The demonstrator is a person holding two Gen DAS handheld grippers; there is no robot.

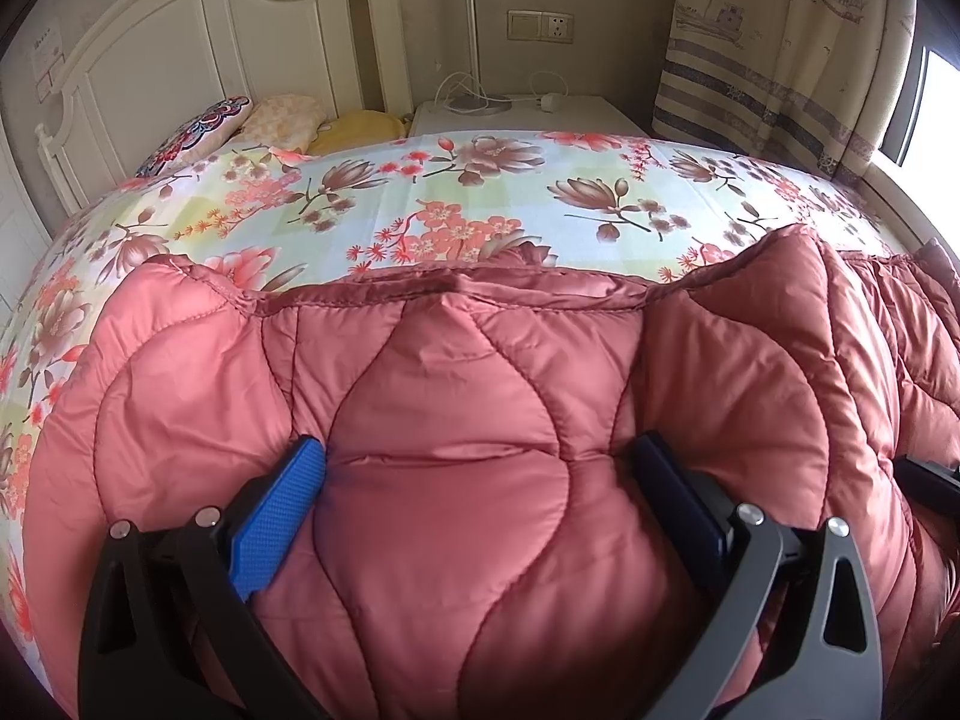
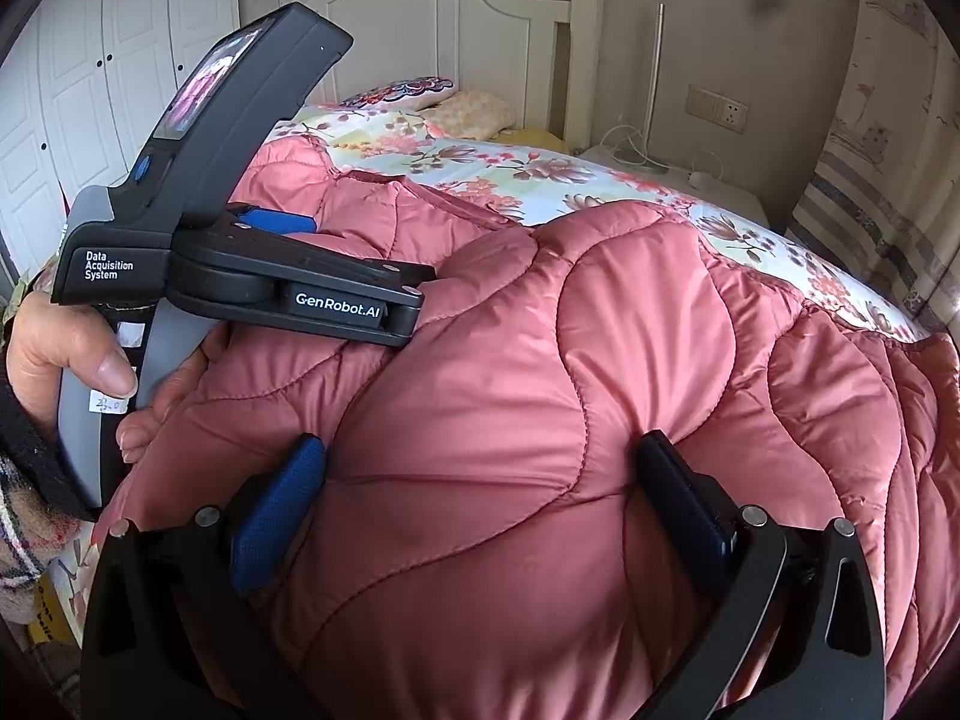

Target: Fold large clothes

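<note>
Bed [image 1: 480, 192] with floral sheet carries pink quilted jacket [image 1: 456, 480]. Left gripper [image 1: 480, 468] and right gripper [image 2: 480, 462] each grasp a bulging fold of it. Only right wrist view shows the person's hand [image 2: 66, 360] holding the left gripper body.

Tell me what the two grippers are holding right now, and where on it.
Both hold the pink quilted coat: the left gripper and the right gripper each have a puffy bunch of its padded body between their fingers, not an edge.
</note>
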